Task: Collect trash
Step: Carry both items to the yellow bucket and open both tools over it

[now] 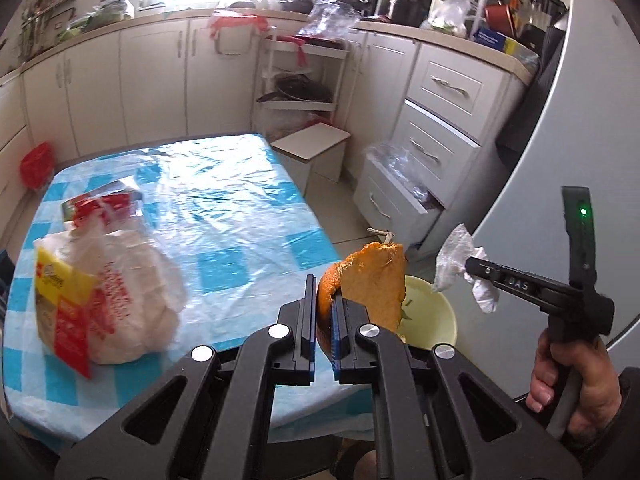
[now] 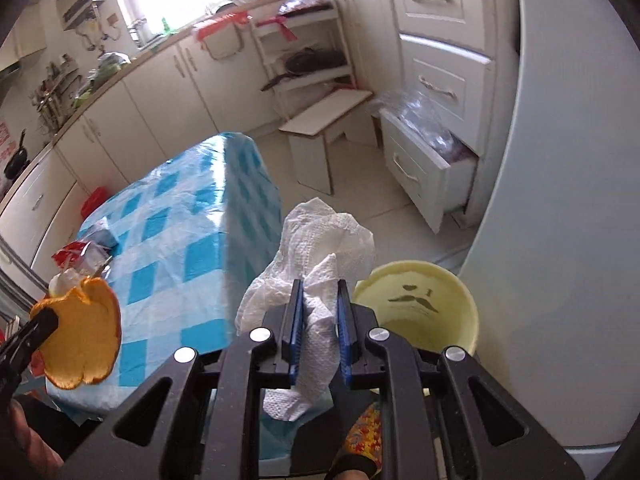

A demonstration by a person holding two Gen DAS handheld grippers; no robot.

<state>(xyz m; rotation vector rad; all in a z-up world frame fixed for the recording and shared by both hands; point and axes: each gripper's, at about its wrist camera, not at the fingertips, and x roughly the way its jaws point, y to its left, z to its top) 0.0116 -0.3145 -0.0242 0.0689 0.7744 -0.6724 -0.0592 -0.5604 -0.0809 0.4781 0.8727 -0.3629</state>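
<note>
My left gripper (image 1: 323,300) is shut on an orange peel (image 1: 372,280) and holds it in the air past the table's right edge, above a pale yellow bin (image 1: 436,320). My right gripper (image 2: 319,304) is shut on a crumpled white paper towel (image 2: 320,248), held just left of the yellow bin (image 2: 420,304) on the floor. The right gripper (image 1: 476,266) with the paper towel (image 1: 456,256) also shows in the left wrist view. The orange peel (image 2: 80,340) in the left gripper (image 2: 46,318) shows at the left of the right wrist view.
A table with a blue-and-white checked cloth (image 1: 224,216) bears a white plastic bag (image 1: 120,300) of packages. A white stool (image 1: 312,152), an open drawer (image 1: 396,196) and a pale fridge (image 1: 580,140) stand around the bin. Cabinets line the back.
</note>
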